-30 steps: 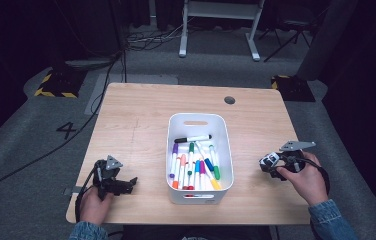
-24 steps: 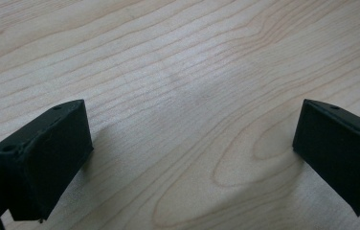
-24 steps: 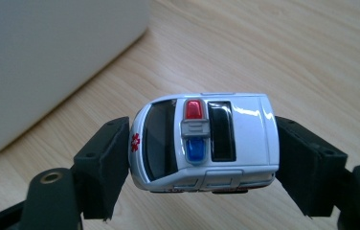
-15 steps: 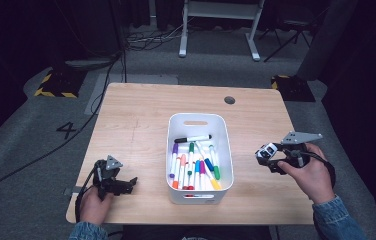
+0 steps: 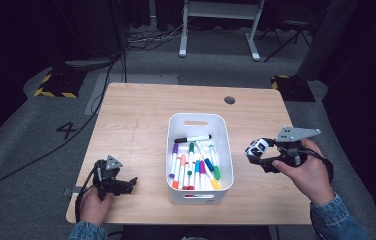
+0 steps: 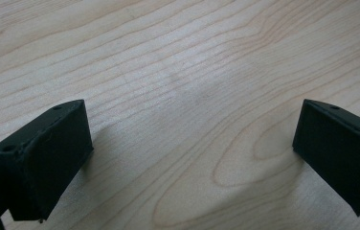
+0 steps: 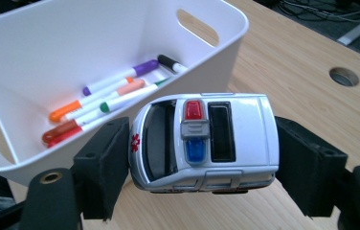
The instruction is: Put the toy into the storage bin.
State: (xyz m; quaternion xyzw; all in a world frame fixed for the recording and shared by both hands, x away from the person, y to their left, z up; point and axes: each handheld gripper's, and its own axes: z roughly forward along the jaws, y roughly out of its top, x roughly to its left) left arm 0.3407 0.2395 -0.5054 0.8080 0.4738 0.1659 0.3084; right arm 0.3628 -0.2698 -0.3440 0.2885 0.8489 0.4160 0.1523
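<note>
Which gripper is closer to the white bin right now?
Right. The right gripper, holding the toy car, is just off the white bin; the left gripper rests farther away.

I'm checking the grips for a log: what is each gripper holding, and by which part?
The right gripper clamps a white toy ambulance across its front and rear ends. The left gripper holds nothing.

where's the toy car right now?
The toy car is clamped between the right gripper jaws, held above the table just right of the white bin of markers.
</note>
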